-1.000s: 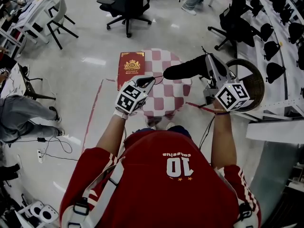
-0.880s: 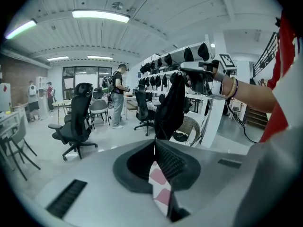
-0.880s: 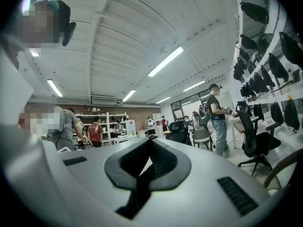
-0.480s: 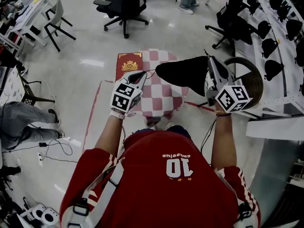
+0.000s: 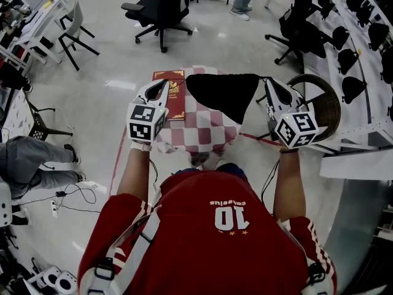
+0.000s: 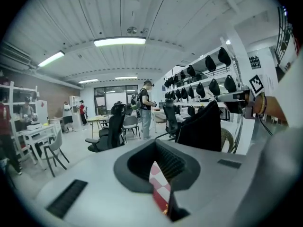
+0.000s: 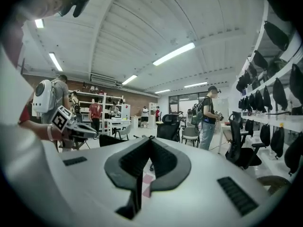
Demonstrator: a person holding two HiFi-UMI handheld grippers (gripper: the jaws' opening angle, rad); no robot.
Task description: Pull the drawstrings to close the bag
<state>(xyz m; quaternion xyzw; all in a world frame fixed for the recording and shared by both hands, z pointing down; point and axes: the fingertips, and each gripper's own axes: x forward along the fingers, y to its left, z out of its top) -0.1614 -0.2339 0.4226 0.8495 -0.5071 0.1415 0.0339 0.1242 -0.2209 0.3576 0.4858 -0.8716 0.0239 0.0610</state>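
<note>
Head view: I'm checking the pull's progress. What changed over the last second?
The left gripper moved up and toward the picture's left, away from the right gripper, and the black bag now spreads wide between them. The right gripper, checked cloth and book stayed put.

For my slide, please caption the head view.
Black bag hangs between the shut left gripper and right gripper, above a checkered tablecloth.

Surroundings recorded, task items excluded.
A red book (image 5: 177,100) lay on a checked tablecloth (image 5: 206,131), partly under the left gripper (image 5: 164,83). A round wicker item (image 5: 331,112) stood just beside the right gripper (image 5: 268,81). A black office chair (image 5: 161,5) stood well ahead of both.
</note>
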